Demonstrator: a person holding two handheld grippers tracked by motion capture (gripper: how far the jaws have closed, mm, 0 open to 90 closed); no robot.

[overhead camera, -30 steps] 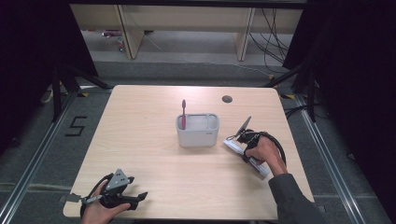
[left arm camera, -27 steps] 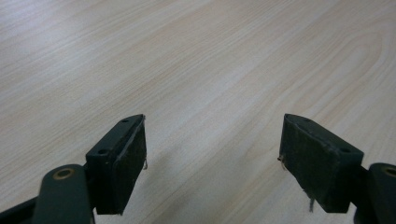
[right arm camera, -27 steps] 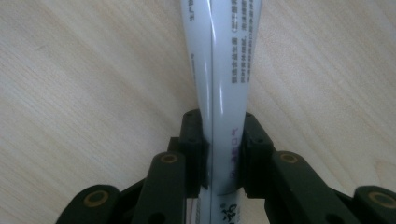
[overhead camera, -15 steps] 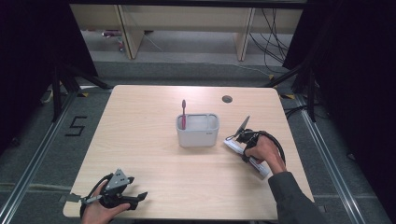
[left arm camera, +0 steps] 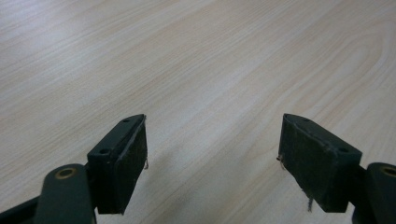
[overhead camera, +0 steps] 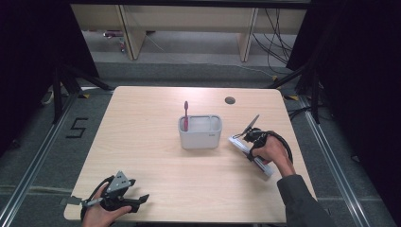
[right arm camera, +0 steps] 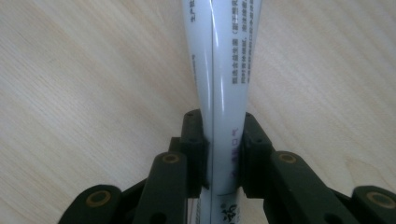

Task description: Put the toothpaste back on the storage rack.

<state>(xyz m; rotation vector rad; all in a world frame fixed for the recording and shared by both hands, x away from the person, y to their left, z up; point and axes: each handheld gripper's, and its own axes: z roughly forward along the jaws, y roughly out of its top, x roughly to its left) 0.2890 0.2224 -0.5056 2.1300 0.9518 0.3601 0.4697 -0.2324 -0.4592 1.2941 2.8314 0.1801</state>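
Right gripper jaws clamped on white tube lying on worktop; left gripper jaws apart, empty.

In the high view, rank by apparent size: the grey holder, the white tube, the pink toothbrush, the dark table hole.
1. Grey rectangular plastic holder
2. Long white tube, partly hidden by the right gripper
3. Pink toothbrush, lower part hidden in the holder
4. Dark round table hole

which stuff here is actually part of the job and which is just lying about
In the job:
- white tube, clamped in the right gripper
- grey holder, beside the tube
- pink toothbrush, standing in the holder

Lying about:
- left gripper, open over bare table
- dark round hole in the tabletop
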